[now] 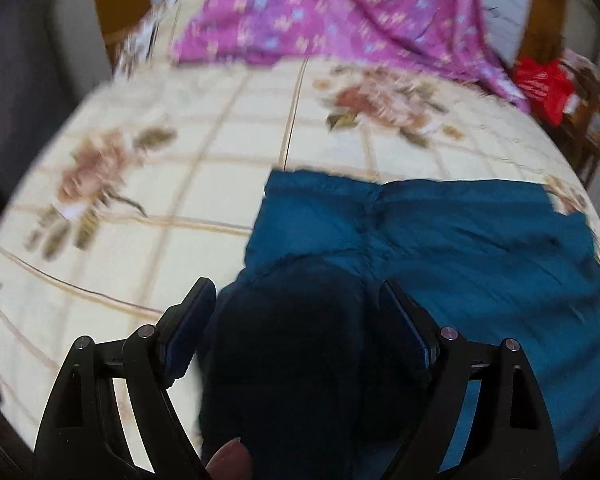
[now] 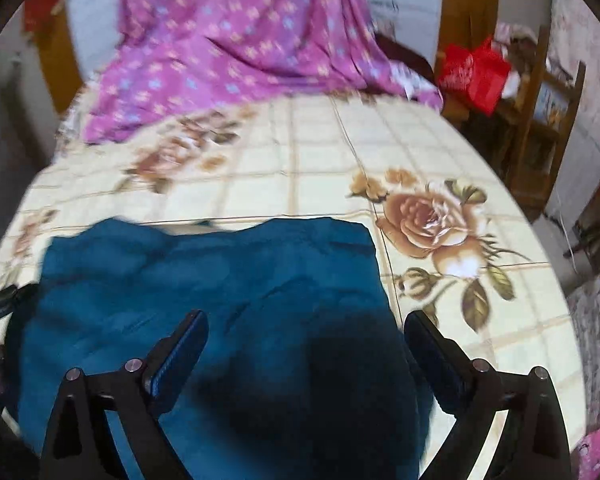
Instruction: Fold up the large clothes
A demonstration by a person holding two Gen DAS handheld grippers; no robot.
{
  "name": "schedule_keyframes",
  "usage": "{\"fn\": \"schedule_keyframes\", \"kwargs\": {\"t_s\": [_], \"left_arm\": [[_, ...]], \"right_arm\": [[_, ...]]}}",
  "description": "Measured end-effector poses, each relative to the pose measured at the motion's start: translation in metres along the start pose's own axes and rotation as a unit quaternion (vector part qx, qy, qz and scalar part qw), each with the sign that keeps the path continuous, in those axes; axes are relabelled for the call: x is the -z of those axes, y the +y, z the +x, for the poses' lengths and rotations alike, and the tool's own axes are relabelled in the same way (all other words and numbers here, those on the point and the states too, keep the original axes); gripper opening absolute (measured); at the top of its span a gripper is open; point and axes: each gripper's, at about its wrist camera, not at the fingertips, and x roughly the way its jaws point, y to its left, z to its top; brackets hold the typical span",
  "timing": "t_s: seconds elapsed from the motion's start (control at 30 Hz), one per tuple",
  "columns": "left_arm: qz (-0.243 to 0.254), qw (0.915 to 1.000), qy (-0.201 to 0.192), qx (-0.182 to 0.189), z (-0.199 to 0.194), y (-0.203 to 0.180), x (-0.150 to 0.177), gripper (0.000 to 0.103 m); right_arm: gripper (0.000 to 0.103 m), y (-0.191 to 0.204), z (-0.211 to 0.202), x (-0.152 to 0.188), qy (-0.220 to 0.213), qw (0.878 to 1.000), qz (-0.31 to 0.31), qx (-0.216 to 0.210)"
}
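A teal-blue garment (image 1: 460, 240) lies on the bed, its far edge straight; it also shows in the right wrist view (image 2: 220, 272). My left gripper (image 1: 298, 296) is open, its fingers wide apart either side of a raised, shadowed fold at the garment's left near part. My right gripper (image 2: 306, 328) is open, its fingers astride the garment's right near part, right finger (image 2: 432, 344) just past the cloth's edge. Both views are blurred by motion.
The bed has a cream checked sheet (image 1: 180, 184) with rose prints (image 2: 424, 220). A purple flowered cloth (image 1: 332, 12) lies at the far end, also in the right wrist view (image 2: 236, 40). A red bag (image 2: 474, 74) and wooden furniture (image 2: 540, 128) stand at the right.
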Motion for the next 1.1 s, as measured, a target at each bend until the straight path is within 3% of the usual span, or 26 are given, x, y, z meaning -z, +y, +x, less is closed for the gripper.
{"fn": "schedule_keyframes", "kwargs": {"t_s": [0.1,0.23,0.33,0.43,0.57,0.63,0.73,0.87,1.1], "left_arm": [[0.045,0.9984,-0.035,0.006,-0.05,-0.01,0.029,0.084],[0.115,0.9884,-0.088,-0.046,-0.108,-0.032,0.089,0.084],[0.139,0.9825,-0.111,-0.054,-0.136,-0.04,0.122,0.084],[0.135,0.9825,-0.12,-0.045,-0.165,-0.046,0.155,0.084],[0.102,0.9909,-0.087,0.016,-0.192,-0.05,0.181,0.084],[0.098,0.9929,-0.064,0.018,-0.199,-0.058,0.188,0.084],[0.108,0.9933,-0.037,-0.021,-0.207,-0.072,0.198,0.084],[0.086,0.9953,0.011,0.044,-0.223,-0.075,0.205,0.084],[0.075,0.9953,-0.033,0.051,-0.273,-0.081,0.203,0.084]], "right_arm": [[0.098,0.013,-0.063,0.032,-0.027,1.0,-0.011,-0.006],[0.098,0.03,-0.131,0.098,-0.05,0.998,-0.013,-0.023],[0.098,0.037,-0.16,0.144,-0.058,0.998,-0.009,-0.025],[0.098,0.041,-0.178,0.185,-0.061,0.998,0.005,-0.024],[0.098,0.046,-0.198,0.23,-0.064,0.996,0.037,-0.045],[0.098,0.054,-0.207,0.244,-0.064,0.997,0.028,-0.037],[0.098,0.063,-0.224,0.257,-0.073,0.997,0.009,-0.029],[0.098,0.067,-0.256,0.263,-0.096,0.995,-0.001,-0.032],[0.098,0.075,-0.297,0.262,-0.127,0.991,-0.044,-0.013]]}}
